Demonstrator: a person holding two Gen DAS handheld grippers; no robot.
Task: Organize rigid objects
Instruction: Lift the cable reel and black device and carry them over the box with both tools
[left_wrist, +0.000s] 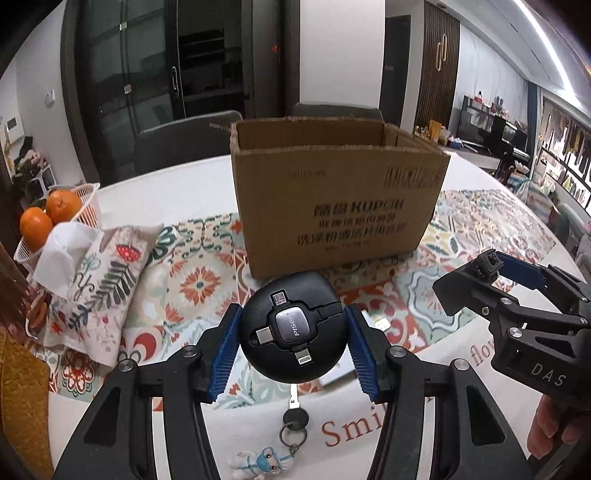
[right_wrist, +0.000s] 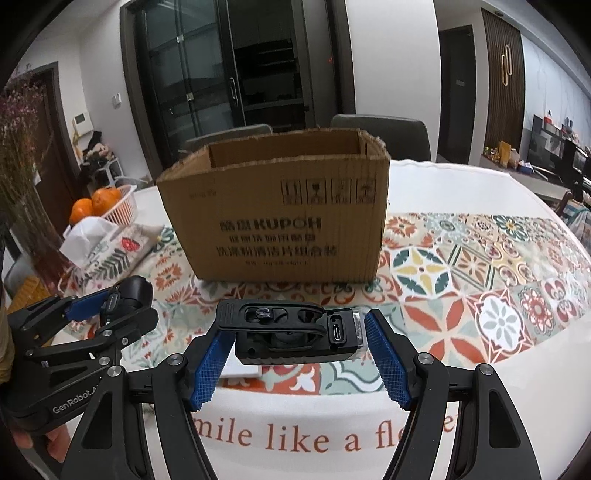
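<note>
Low in the centre of the left wrist view, the left hand-held gripper (left_wrist: 291, 341) is closed partway on a round black cable reel (left_wrist: 291, 332), its blue pads (left_wrist: 226, 349) pressing the reel's 2 opposite sides. The reel is clear of the tabletop (left_wrist: 184, 184). It looks like hard, smooth plastic, light and stiff; the curved rim could slip or rotate, so I judge the hold across its widest part to be the right one. The 3 connector tips on its face should be kept off the pads.

Low in the centre of the right wrist view, the right hand-held gripper (right_wrist: 295, 341) is closed on a black rectangular device (right_wrist: 295, 334) with a port on its end face, gripped across its length at a moderate opening. It appears rigid and light, with flat ends that suit the pads. A clear part at its right end may be fragile; I cannot tell what it is.

A cardboard box (right_wrist: 273, 221) stands open-topped in mid-frame beyond both items, the likely destination. A key with a figurine charm (left_wrist: 275, 443) lies on the tabletop at lower centre of the left wrist view, small and flat, best pinched at the fob.
</note>
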